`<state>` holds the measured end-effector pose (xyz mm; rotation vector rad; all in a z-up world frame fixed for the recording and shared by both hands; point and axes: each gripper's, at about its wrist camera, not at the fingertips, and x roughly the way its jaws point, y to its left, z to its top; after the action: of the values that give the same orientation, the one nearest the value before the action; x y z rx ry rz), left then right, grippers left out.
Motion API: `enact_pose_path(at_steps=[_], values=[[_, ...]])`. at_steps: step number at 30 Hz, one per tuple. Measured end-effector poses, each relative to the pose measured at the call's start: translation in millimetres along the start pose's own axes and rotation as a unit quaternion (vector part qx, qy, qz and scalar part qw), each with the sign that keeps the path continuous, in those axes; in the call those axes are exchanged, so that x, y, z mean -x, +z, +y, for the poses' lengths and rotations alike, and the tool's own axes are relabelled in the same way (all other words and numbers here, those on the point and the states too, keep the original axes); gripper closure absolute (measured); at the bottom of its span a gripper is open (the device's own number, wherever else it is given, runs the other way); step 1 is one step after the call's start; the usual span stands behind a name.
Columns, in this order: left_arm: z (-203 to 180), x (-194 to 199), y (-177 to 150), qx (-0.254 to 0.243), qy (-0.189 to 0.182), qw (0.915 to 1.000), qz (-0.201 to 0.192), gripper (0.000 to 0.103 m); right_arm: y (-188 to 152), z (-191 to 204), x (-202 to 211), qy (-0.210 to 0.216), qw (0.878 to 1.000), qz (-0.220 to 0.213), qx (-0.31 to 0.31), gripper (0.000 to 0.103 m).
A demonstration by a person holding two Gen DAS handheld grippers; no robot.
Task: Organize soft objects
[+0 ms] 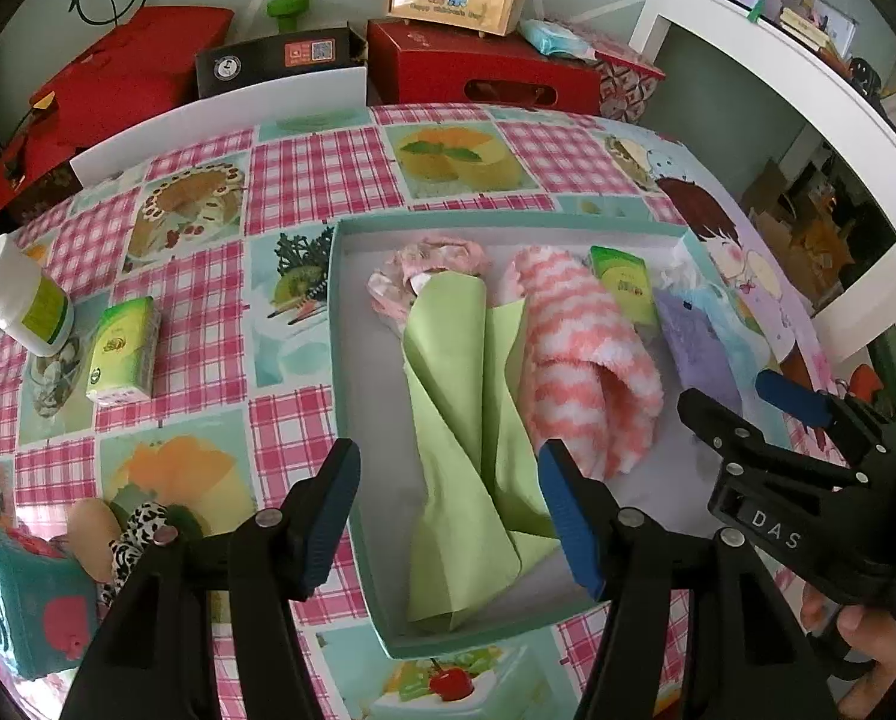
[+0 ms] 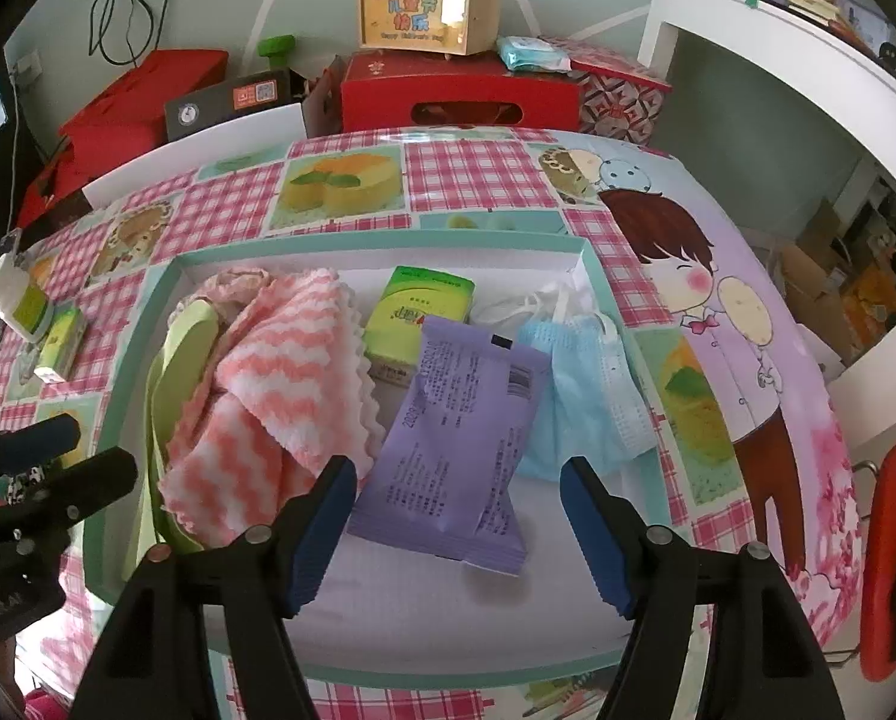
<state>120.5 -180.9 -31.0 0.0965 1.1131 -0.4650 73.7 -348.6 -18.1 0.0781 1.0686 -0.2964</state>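
A teal-rimmed box [image 1: 352, 420] [image 2: 148, 312] on the table holds a green cloth [image 1: 454, 420] [image 2: 178, 336], a pink-and-white striped towel [image 1: 580, 354] [image 2: 268, 396], a pink floral cloth [image 1: 424, 258], a green tissue pack [image 1: 622, 282] [image 2: 415, 312], a purple wipes packet [image 1: 694, 342] [image 2: 454, 450] and a blue face mask [image 2: 580, 396]. My left gripper [image 1: 448, 516] is open and empty over the green cloth. My right gripper [image 2: 457, 531] is open and empty over the purple packet; it also shows in the left wrist view [image 1: 742, 396].
Left of the box lie a second green tissue pack [image 1: 121, 354] [image 2: 58, 342] and a white bottle [image 1: 22, 306]. A leopard-print soft item [image 1: 136, 534] and a teal soft cube [image 1: 22, 600] sit at the near left. Red boxes [image 1: 478, 72] stand behind the table.
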Motion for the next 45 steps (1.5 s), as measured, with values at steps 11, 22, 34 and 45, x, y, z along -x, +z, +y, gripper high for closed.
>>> enact_pose_path(at_steps=[11,22,34,45], values=[[9.8,3.3,2.5,0.015,0.006,0.9998,-0.015,0.026,1.5,8.0,5.5,-0.009,1.0,-0.01,0.012,0.018],[12.0,1.0,2.9,0.016,0.027,0.9991,-0.028,0.009,1.7,4.4,0.1,-0.019,1.0,-0.007,0.001,0.0],[4.6,1.3,4.2,0.009,0.037,0.9977,-0.055,0.006,3.2,-12.5,1.6,-0.027,0.998,-0.019,-0.046,0.0],[-3.6,5.6,4.6,-0.003,0.007,0.9977,-0.068,0.006,5.4,-15.4,1.4,-0.045,0.996,-0.026,-0.066,0.0]])
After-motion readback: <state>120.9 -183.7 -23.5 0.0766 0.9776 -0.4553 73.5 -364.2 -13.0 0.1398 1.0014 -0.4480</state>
